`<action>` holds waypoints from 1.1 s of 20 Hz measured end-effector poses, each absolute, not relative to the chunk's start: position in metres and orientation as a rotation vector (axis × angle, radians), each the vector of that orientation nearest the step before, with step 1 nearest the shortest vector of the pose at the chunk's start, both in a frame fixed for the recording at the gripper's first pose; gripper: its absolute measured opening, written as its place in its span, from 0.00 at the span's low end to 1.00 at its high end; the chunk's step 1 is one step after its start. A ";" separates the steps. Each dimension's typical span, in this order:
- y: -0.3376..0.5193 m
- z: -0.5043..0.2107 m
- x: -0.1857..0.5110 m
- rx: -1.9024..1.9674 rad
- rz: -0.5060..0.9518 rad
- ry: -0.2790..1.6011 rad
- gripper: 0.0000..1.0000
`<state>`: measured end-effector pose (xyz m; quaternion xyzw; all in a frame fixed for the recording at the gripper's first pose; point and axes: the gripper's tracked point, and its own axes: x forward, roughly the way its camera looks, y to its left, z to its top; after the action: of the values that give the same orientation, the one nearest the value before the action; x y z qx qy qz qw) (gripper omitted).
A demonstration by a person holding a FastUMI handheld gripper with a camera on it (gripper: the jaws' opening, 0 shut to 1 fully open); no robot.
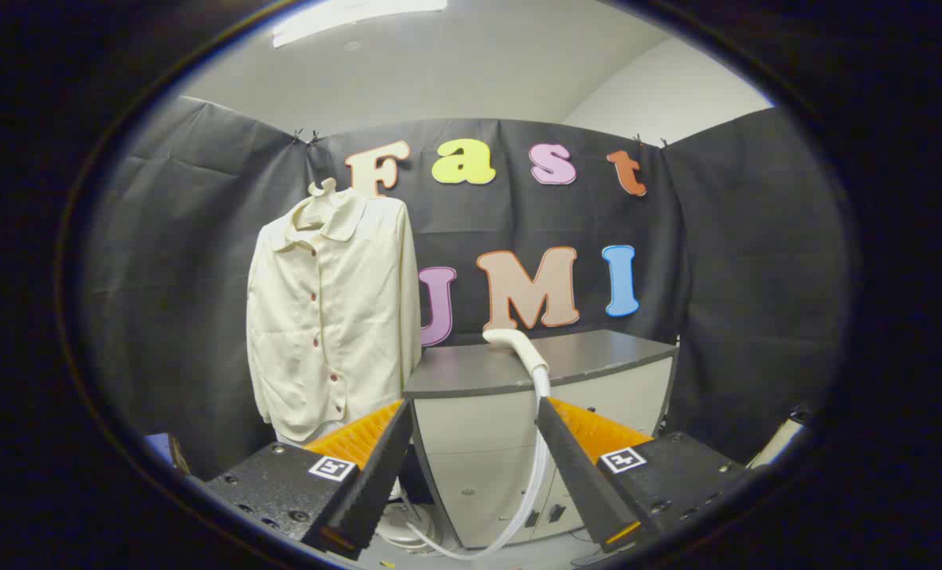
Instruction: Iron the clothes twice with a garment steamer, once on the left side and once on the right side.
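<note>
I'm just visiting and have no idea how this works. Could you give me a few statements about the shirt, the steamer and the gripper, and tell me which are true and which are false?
1. The gripper is clamped on the steamer head. False: its fingers are spread open with nothing held.
2. The steamer head lies on the grey cabinet top. True.
3. The cream shirt is folded on the cabinet. False: it hangs on a hanger, to the left of the cabinet, in front of the black cloth wall.
4. A white hose runs down from the steamer head in front of the cabinet. True.
5. The shirt has dark red buttons down its front. True.
</note>
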<state>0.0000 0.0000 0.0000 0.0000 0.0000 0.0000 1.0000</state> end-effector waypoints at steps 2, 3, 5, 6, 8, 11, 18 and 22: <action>-0.001 -0.003 0.006 0.001 0.006 0.011 0.97; -0.003 -0.003 0.008 0.001 0.005 0.015 0.97; -0.009 -0.006 0.010 0.009 0.004 0.021 0.97; -0.013 -0.010 0.012 0.016 0.001 0.029 0.97; -0.021 -0.015 0.013 0.033 -0.004 0.045 0.97; -0.034 -0.016 0.013 0.053 -0.019 0.039 0.96; -0.051 -0.009 0.010 0.046 -0.017 0.019 0.97; -0.057 -0.005 0.010 0.026 -0.002 0.018 0.97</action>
<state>0.0101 -0.0568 -0.0051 0.0128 0.0091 -0.0011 0.9999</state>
